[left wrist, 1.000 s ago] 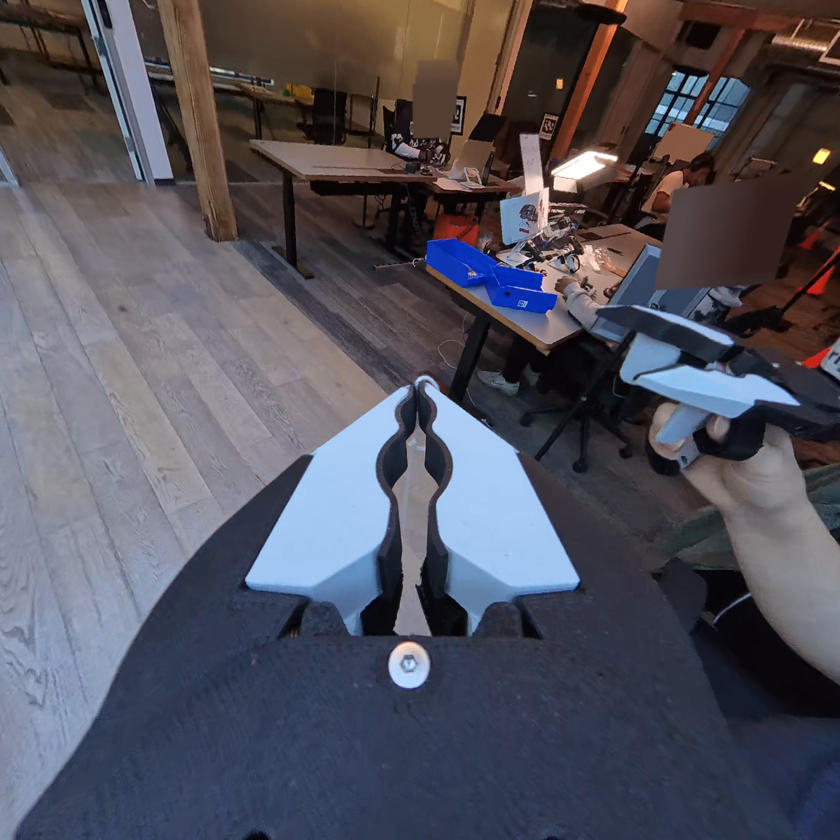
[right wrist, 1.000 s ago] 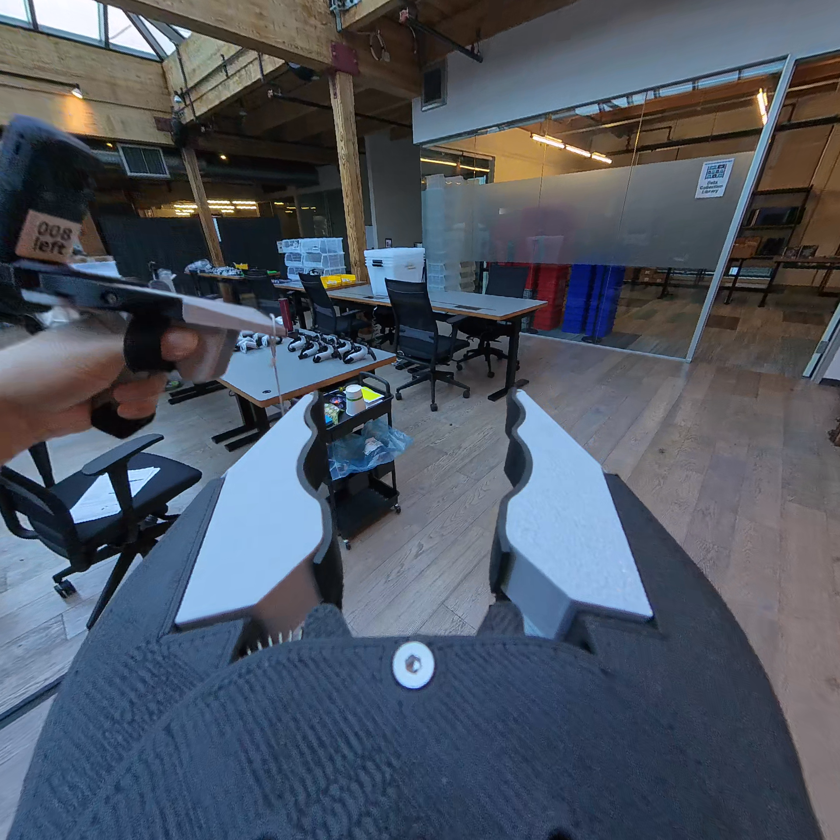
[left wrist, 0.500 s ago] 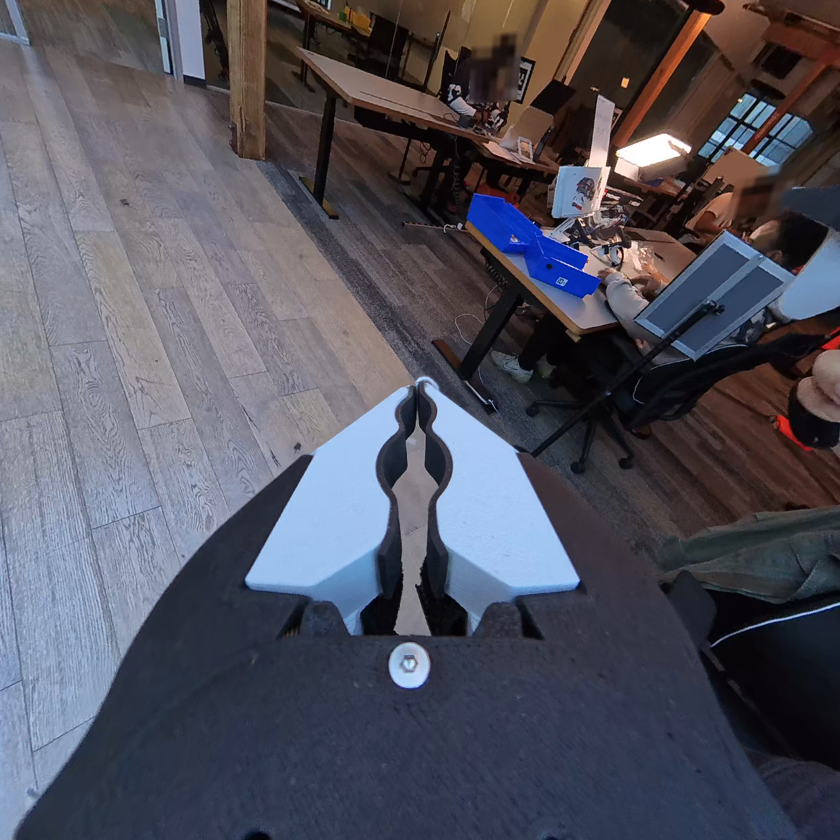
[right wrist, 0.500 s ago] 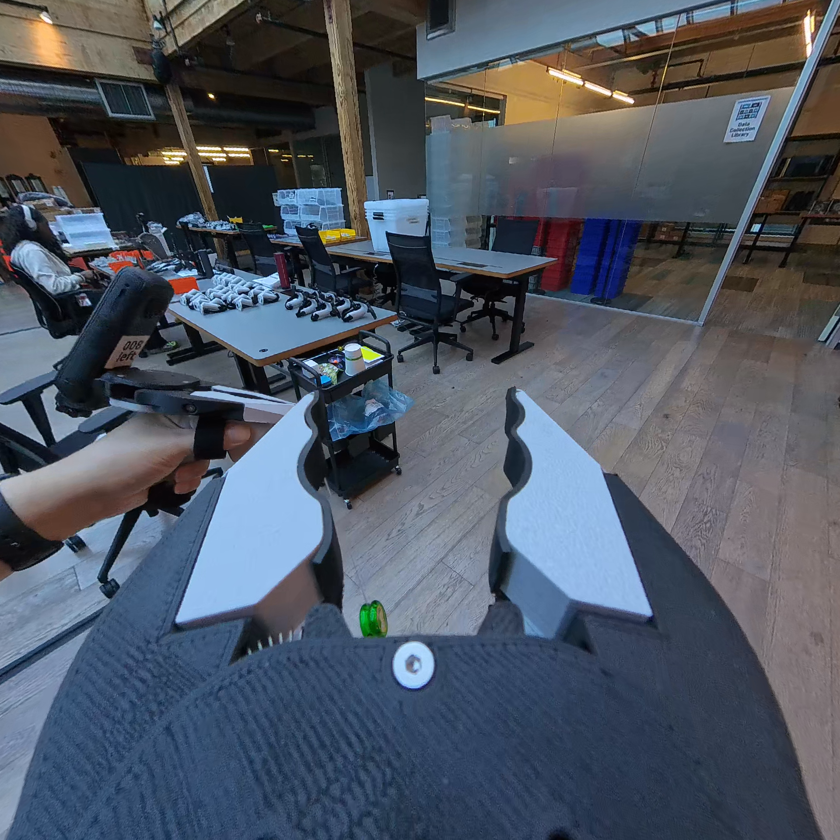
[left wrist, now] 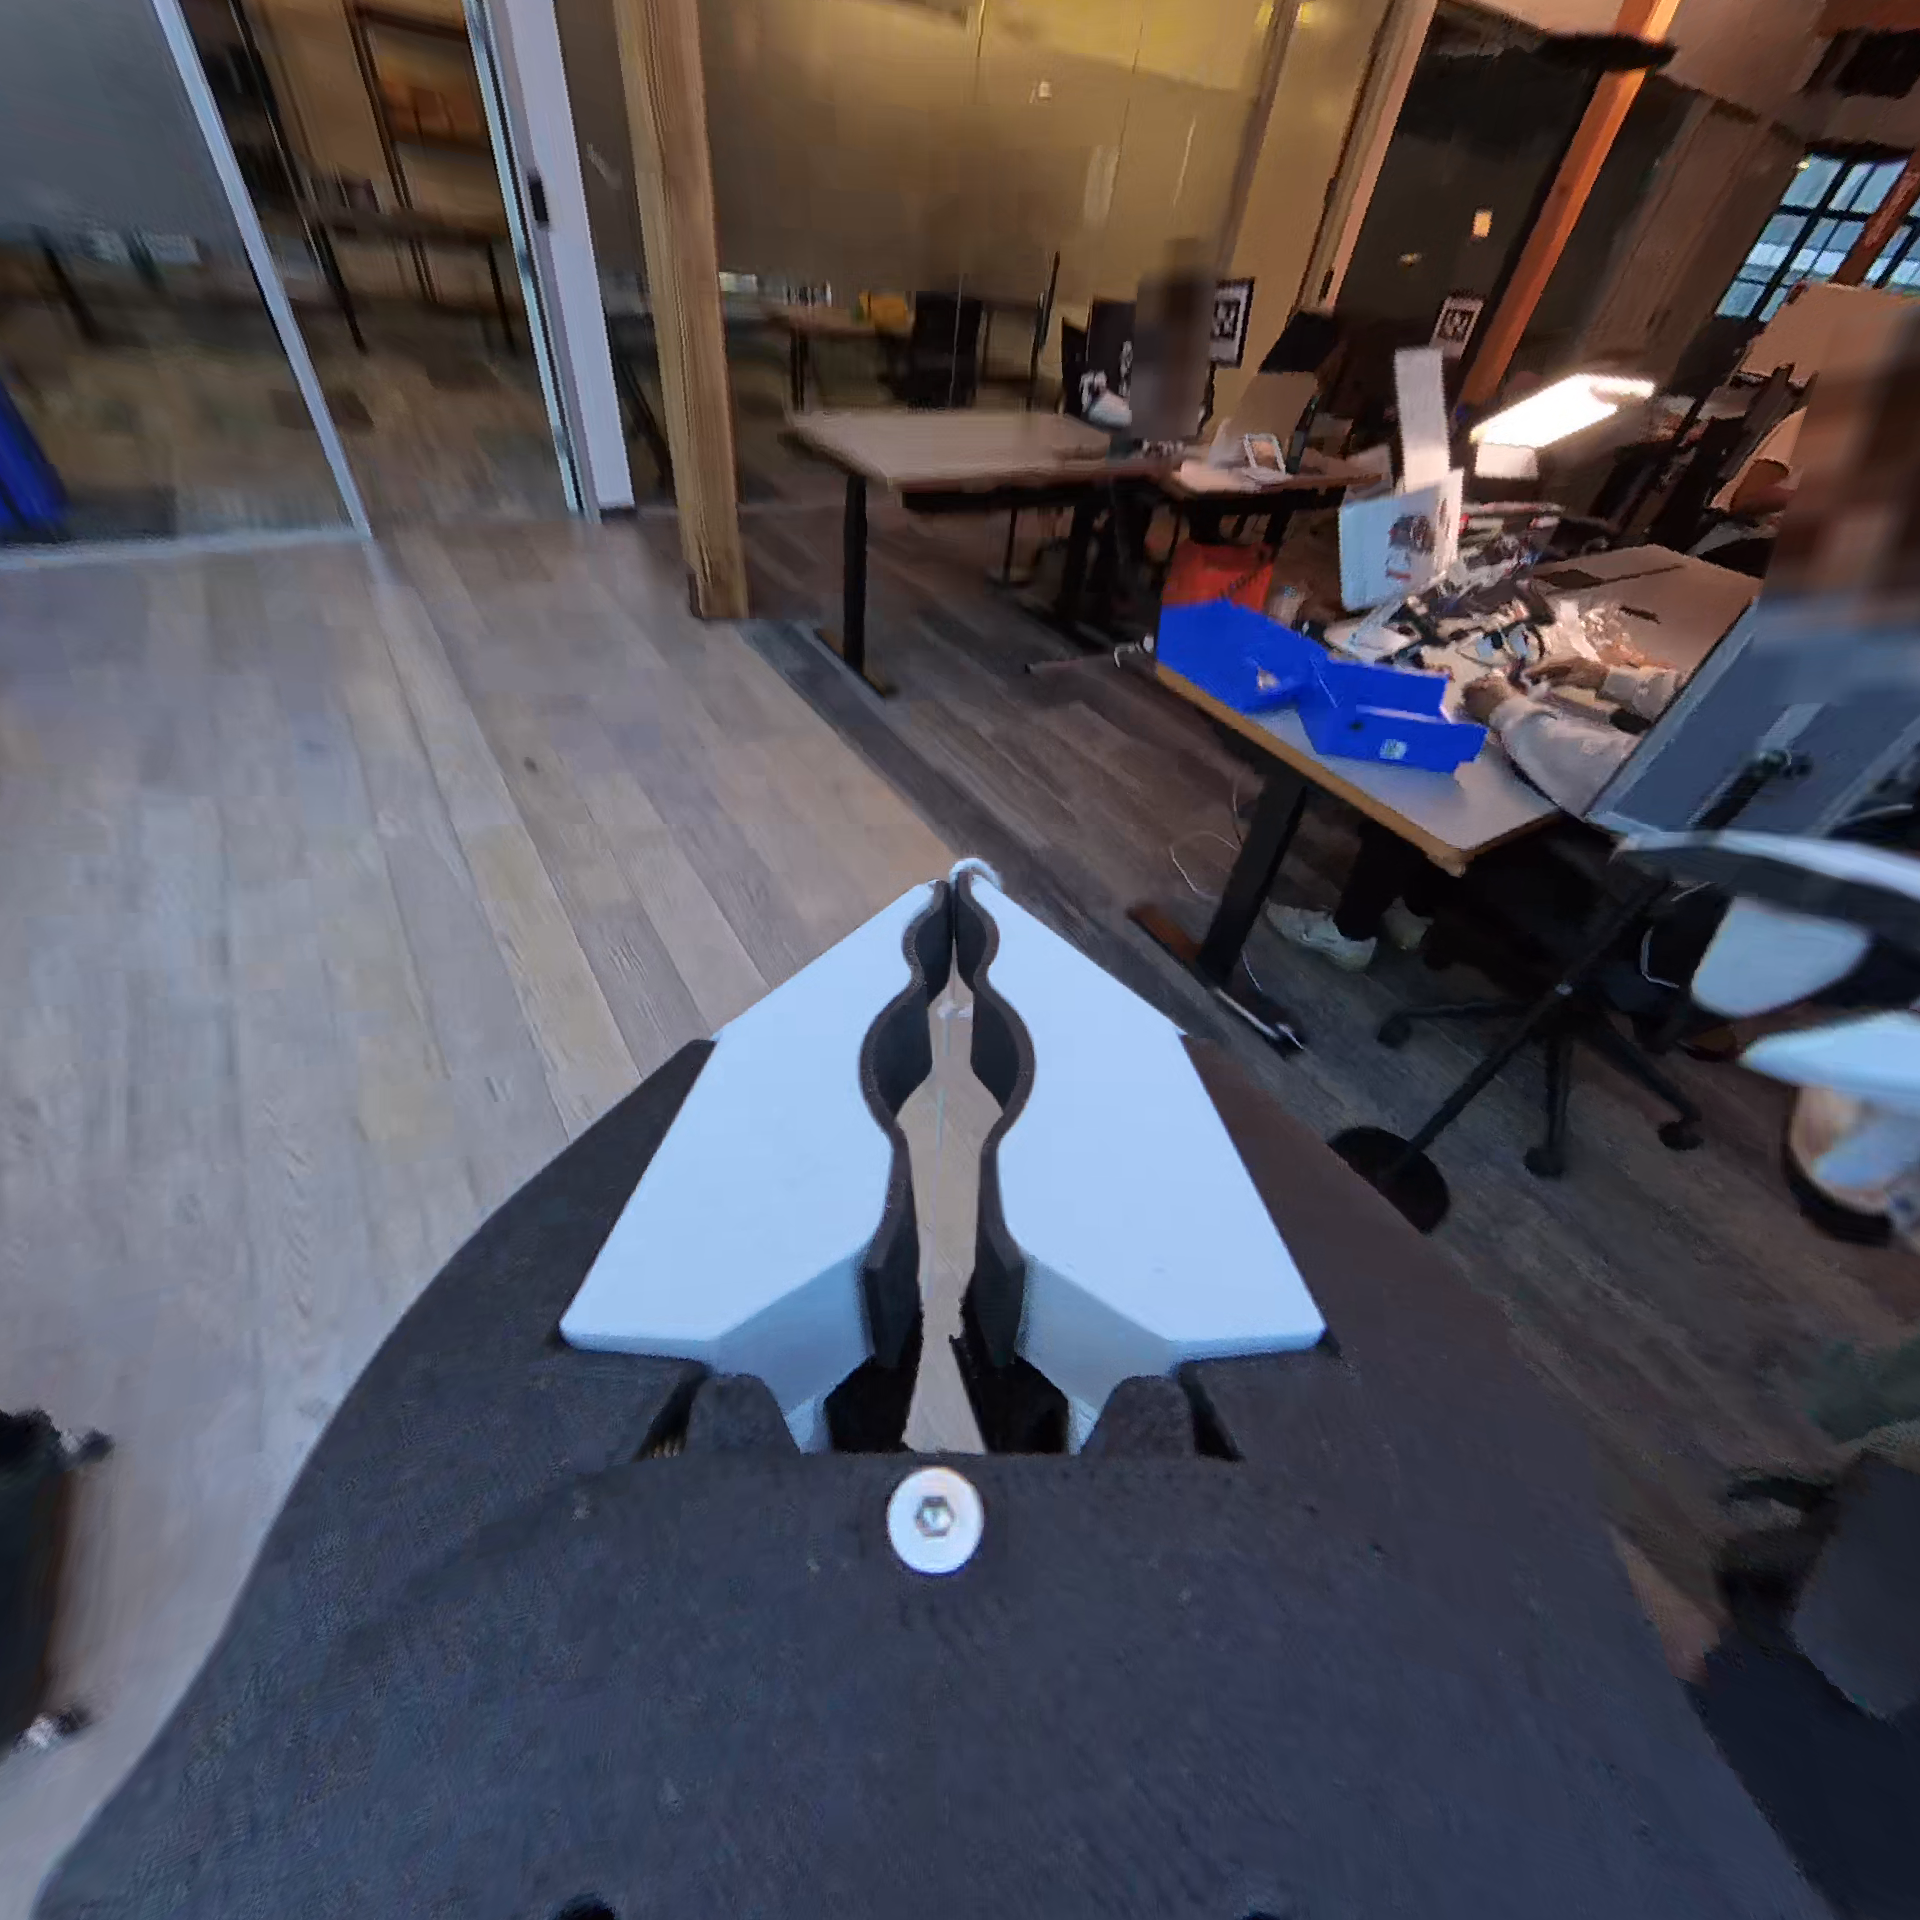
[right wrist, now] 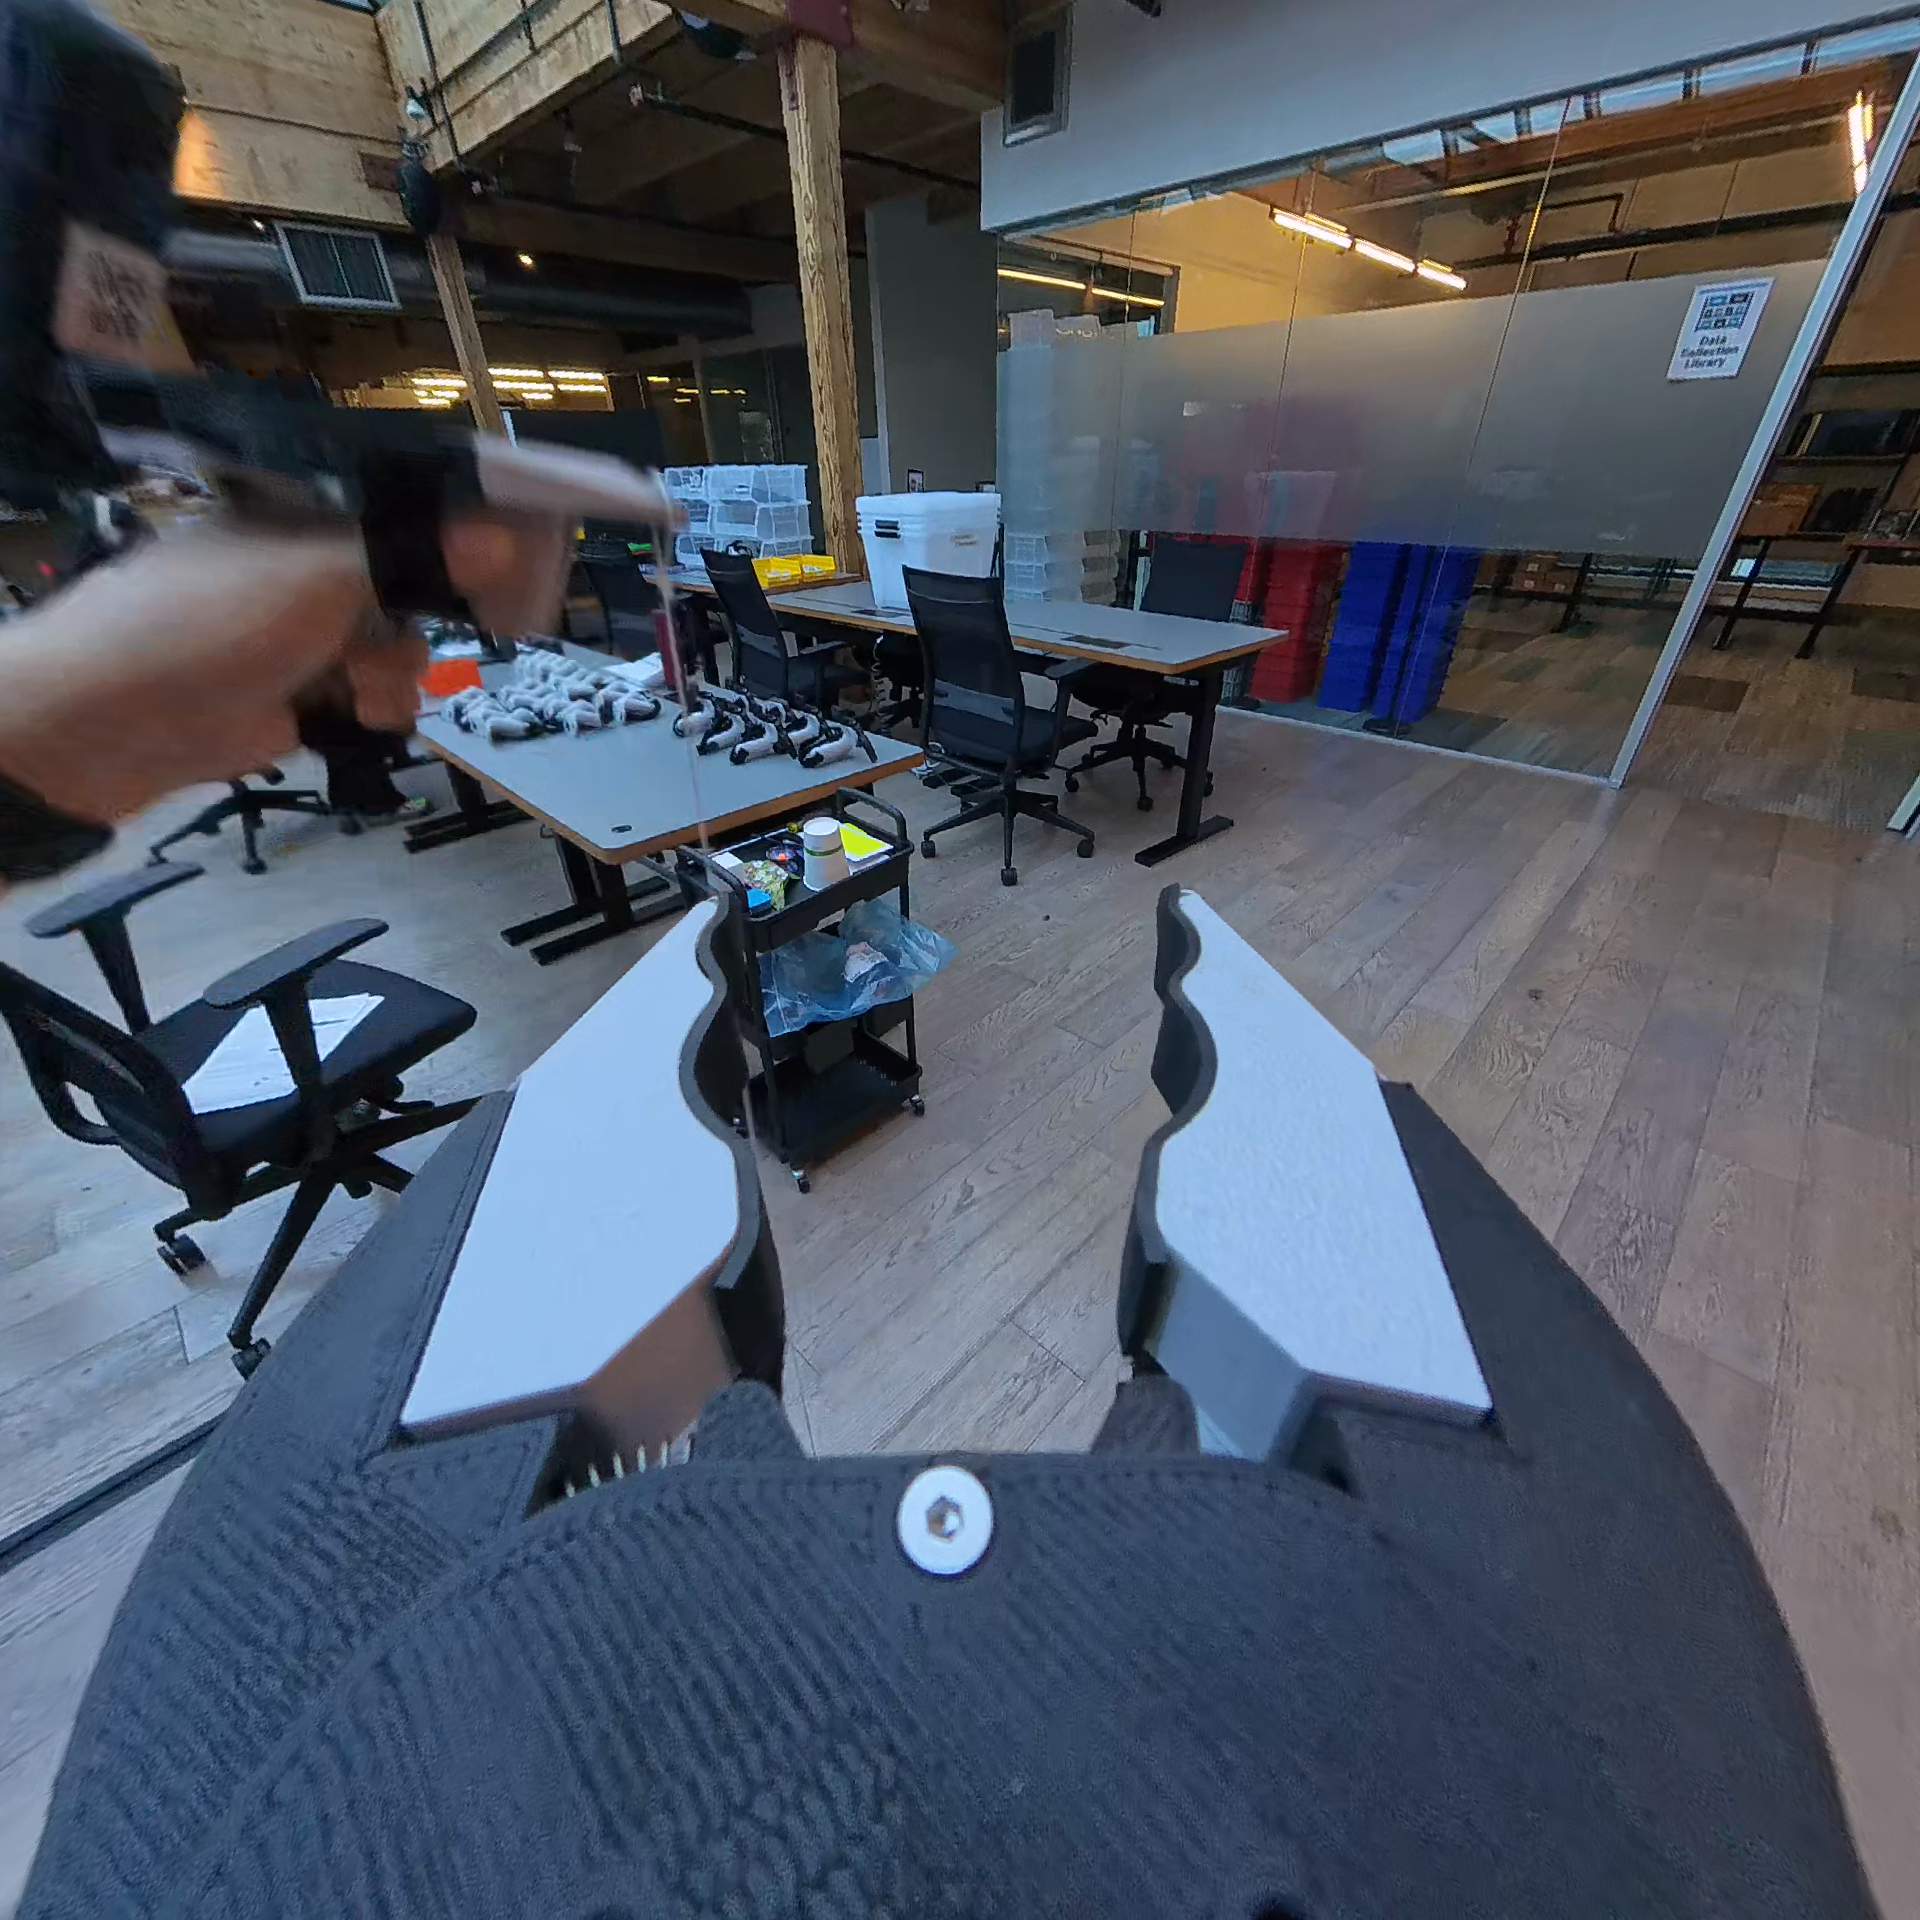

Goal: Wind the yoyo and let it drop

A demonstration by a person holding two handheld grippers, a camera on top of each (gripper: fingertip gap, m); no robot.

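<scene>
My left gripper (left wrist: 956,888) is shut on the white yoyo string (left wrist: 940,1049); a small loop of it pokes out at the fingertips. In the right wrist view the left gripper (right wrist: 623,499) is blurred and held high at the upper left in a hand. The string (right wrist: 691,748) hangs straight down from it and passes behind my right gripper's left finger (right wrist: 603,1143). My right gripper (right wrist: 945,914) is open and empty; it also shows at the right edge of the left wrist view (left wrist: 1808,935). The yoyo itself is out of sight.
Below lies wooden floor. A black cart (right wrist: 831,997), an office chair (right wrist: 260,1060) and a grey table (right wrist: 644,769) stand ahead of the right gripper. A wooden post (left wrist: 681,312) and a desk with blue bins (left wrist: 1340,707) are ahead of the left. The grippers' ends are close to 20 cm from one another.
The left gripper dipped low half a second ago and has risen again. The green yoyo showed under the right gripper then; now it is out of sight. The right gripper stays open.
</scene>
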